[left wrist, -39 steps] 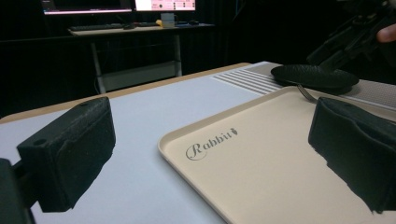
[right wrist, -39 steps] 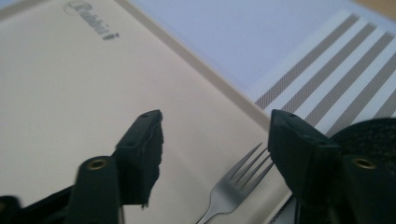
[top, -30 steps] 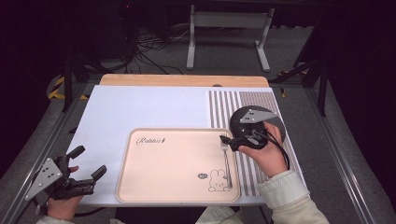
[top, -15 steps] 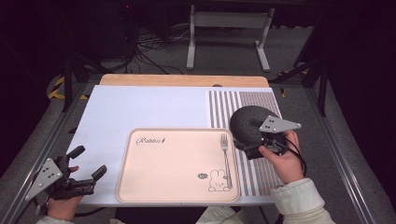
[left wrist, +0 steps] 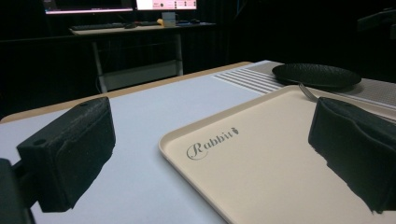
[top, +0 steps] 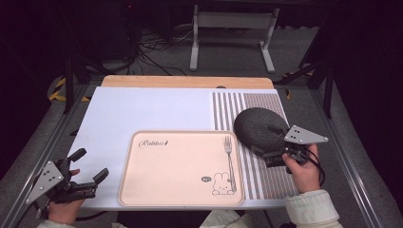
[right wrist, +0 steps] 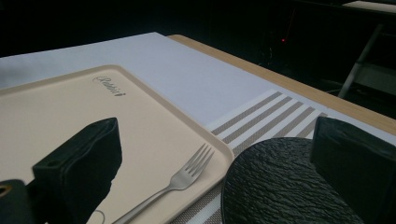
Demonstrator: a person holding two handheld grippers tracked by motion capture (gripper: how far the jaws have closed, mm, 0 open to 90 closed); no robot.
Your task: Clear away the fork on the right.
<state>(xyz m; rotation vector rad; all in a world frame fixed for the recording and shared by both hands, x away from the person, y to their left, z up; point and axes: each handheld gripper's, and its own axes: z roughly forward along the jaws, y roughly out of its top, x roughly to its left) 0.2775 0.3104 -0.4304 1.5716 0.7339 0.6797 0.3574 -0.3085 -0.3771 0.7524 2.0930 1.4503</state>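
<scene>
Fork (top: 230,156) lies on the tray (top: 180,167); my right gripper (top: 268,156) has just been opening, empty; my left gripper (top: 90,166) is spread, empty.

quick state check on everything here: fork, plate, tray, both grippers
fork: lying flat along the tray's right side, tines pointing away from the person
black plate: flat on the striped mat, bare
tray: flat on the table
left gripper: open, holding nothing
right gripper: open at the plate's near edge
</scene>
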